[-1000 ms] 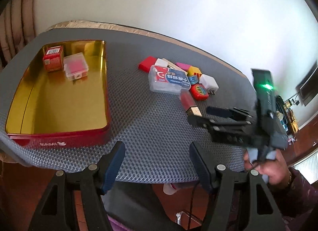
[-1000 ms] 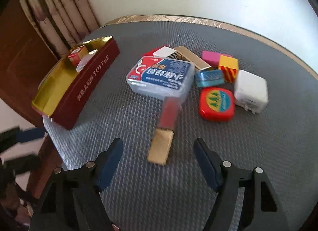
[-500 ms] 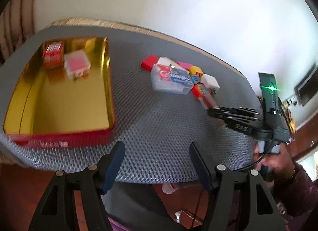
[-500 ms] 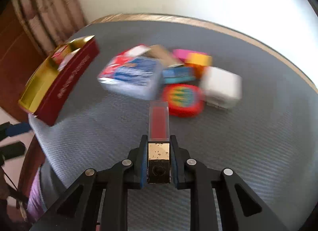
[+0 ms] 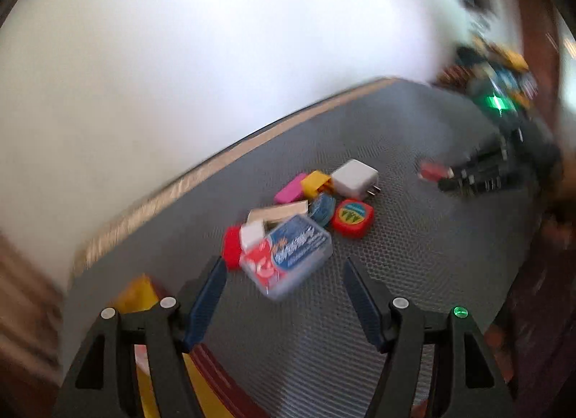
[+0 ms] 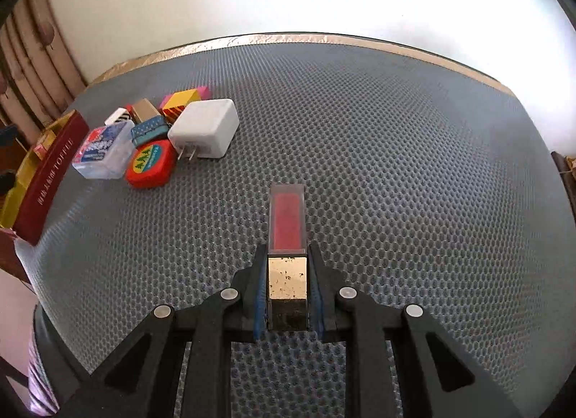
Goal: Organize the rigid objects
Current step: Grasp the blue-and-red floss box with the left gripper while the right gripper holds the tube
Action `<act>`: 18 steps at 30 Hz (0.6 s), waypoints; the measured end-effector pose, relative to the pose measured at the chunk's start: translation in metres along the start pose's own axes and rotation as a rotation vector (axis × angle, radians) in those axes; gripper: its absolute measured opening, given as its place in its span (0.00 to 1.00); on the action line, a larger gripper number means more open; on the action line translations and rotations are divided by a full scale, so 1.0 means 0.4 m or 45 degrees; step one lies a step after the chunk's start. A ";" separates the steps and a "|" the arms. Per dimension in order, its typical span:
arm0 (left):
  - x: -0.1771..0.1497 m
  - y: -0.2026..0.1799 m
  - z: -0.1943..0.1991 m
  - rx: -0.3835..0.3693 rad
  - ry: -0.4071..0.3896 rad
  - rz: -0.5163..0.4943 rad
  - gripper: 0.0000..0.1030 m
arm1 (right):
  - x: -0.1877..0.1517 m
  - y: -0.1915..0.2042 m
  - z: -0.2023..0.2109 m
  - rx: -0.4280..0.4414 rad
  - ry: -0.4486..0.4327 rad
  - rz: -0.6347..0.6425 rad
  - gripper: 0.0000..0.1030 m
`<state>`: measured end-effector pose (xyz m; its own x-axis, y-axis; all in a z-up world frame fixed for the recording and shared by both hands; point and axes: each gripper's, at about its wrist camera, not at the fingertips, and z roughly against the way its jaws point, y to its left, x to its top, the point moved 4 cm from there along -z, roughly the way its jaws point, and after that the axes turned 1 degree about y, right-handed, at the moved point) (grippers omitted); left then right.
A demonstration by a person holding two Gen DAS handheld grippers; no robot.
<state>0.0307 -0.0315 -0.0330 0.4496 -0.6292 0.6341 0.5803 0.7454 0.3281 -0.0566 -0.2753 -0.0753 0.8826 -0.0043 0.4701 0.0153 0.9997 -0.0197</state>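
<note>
Your right gripper (image 6: 287, 288) clamps its fingers on the clear red lipstick tube with gold cap (image 6: 287, 234); your left gripper (image 5: 284, 295) fingers are spread, empty, above the grey mesh-covered table (image 5: 396, 274).

The left hand-held gripper (image 5: 284, 295) is matte black plastic with angular, triangular cut-outs in its frame. Its two fingers (image 5: 207, 297) carry dark blue pads on their inner faces. Round silver screw heads sit at the finger joints, and a small green light glows on the right side of the frame.

The right hand-held gripper (image 6: 287, 283) has the same black skeletal frame, silver screws and ridged blue pads (image 6: 257, 304). Seen from the left wrist view, it shows blurred, black, with a green light on its body.
</note>
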 end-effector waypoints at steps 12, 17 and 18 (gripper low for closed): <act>0.027 0.042 -0.182 -0.266 0.276 -0.325 0.67 | -0.020 -0.077 0.020 0.136 -0.014 -0.080 0.20; 0.046 0.067 -0.253 -0.360 0.376 -0.339 0.67 | -0.018 -0.113 0.032 0.198 -0.006 -0.119 0.20; 0.046 0.070 -0.263 -0.367 0.391 -0.341 0.67 | -0.018 -0.121 0.034 0.208 -0.005 -0.126 0.20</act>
<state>0.1268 -0.0456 -0.0857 0.4133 -0.8583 0.3041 0.8473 0.4848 0.2169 -0.0702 -0.3231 -0.0659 0.8788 -0.1032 0.4658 0.0254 0.9850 0.1704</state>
